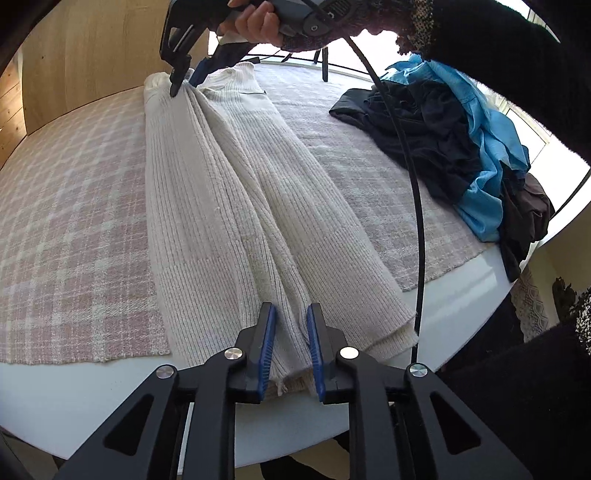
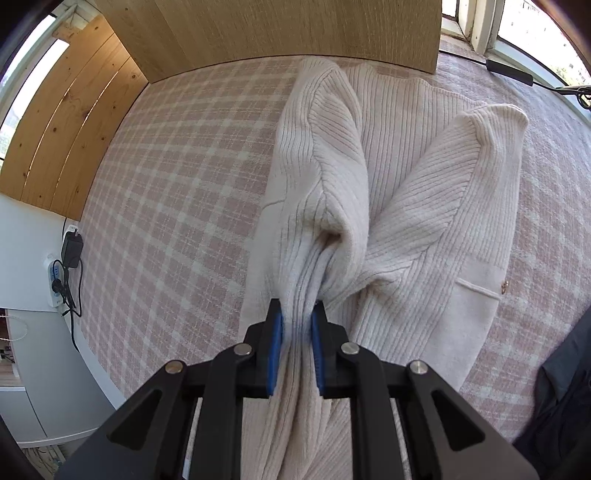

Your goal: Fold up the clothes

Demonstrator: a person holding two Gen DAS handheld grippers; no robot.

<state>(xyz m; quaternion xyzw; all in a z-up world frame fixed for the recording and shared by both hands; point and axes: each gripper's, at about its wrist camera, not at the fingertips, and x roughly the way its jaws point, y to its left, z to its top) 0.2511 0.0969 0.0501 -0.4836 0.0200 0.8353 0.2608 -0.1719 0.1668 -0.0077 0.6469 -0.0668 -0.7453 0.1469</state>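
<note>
On the checked bench (image 1: 74, 221), both grippers, left (image 1: 291, 350) and right (image 2: 297, 347), pinch the sweater (image 1: 229, 206) at 6 and 12 o'clock, pulling it straight for folding.

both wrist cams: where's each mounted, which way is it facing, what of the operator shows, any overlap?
Left wrist: on the left claw, looking along the cream sweater from its hem end; the right claw, operator's hand and dark sleeves show.
Right wrist: on the right claw, looking down over the folded sleeves toward the wood panel; only its own fingers show.
Shared: the sweater, plaid cloth and wood panel.
</note>
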